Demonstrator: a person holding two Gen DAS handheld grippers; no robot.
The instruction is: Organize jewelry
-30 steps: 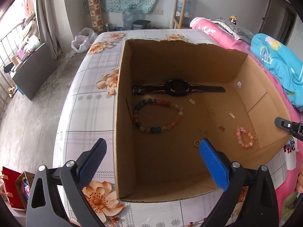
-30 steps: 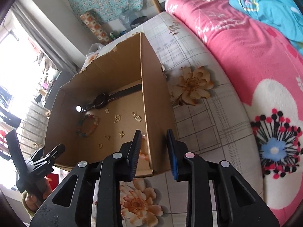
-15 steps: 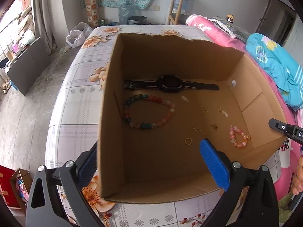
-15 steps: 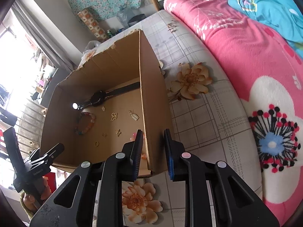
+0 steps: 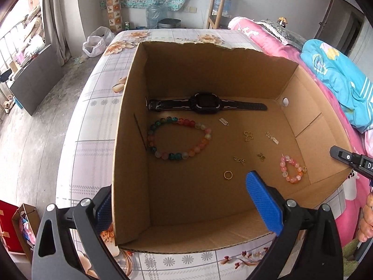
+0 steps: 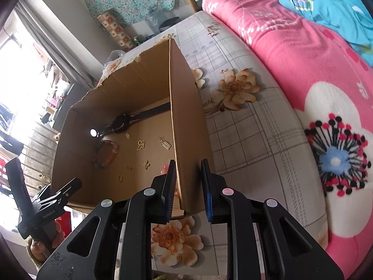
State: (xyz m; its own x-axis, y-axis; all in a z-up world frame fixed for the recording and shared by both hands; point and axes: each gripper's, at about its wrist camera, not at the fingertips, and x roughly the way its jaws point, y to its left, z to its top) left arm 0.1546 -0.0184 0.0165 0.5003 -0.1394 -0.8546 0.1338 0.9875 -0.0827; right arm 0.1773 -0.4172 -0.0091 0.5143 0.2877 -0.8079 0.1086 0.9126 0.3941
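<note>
An open cardboard box (image 5: 130, 140) stands on the flowered table. On its floor lie a black watch (image 5: 205, 103), a multicolour bead bracelet (image 5: 179, 137), a small pink bead bracelet (image 5: 291, 169), a gold ring (image 5: 228, 175) and several small gold charms (image 5: 248, 136). My left gripper (image 5: 177, 186) is open wide and straddles the box's left wall at the near corner. Its outer finger is partly hidden behind the cardboard. My right gripper (image 6: 187, 170) is shut on the box's right wall (image 6: 186, 116) near the front corner, one pad inside and one outside.
A pink flowered blanket (image 6: 303, 70) and a blue one (image 5: 338, 81) lie right of the table. A wooden chair (image 5: 216, 7), a water bottle (image 5: 155, 14) and a white bag (image 5: 95, 42) stand beyond the far end. Grey floor lies to the left.
The box's left wall, earlier right of my left gripper's outer finger, now stands between its fingers. My right gripper's jaws have narrowed onto the right wall.
</note>
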